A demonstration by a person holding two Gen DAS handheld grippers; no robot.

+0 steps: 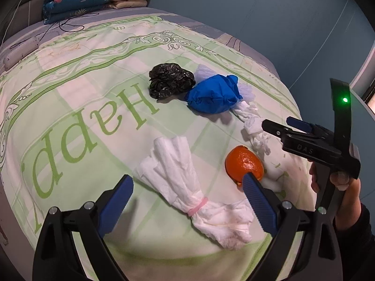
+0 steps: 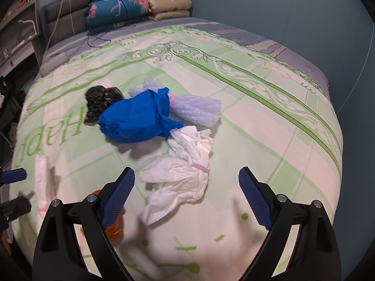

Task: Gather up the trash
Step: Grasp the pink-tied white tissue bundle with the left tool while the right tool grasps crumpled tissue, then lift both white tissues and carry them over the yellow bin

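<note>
Spread over a bed (image 2: 269, 145) under a green-and-cream quilt printed with "Happ" in large letters.

Left gripper (image 1: 187, 194) low over the near edge, jaws spread wide, holding nothing. Between its fingers, a white tissue bundle (image 1: 187, 187) tied with a pink band, lying flat on the quilt. Just beside the right finger, an orange peel (image 1: 243, 164), apart from the bundle.

Right gripper (image 2: 187, 196) also wide apart and empty, seen from the side in the left view at the right edge, gripped by a hand (image 1: 339, 180). Ahead of it and between its fingers, a second crumpled white tissue (image 2: 180, 173) with a pink band.

Farther in, mid-bed: blue wad (image 2: 138, 119), touching a black crumpled bag (image 2: 100, 103) on its left and a pale lilac foam wrap (image 2: 199, 110) on its right; the second tissue touching the blue wad's near right end.

Open quilt to the right of the cluster, running to the bed's right edge beside a blue wall (image 2: 281, 4). Bare quilt on the near side under the right gripper. Open stretch beyond the cluster up to folded blankets (image 2: 131, 7) stacked at the far end against the headboard (image 2: 65, 16). Shelving (image 2: 16, 32) close along the left edge.
</note>
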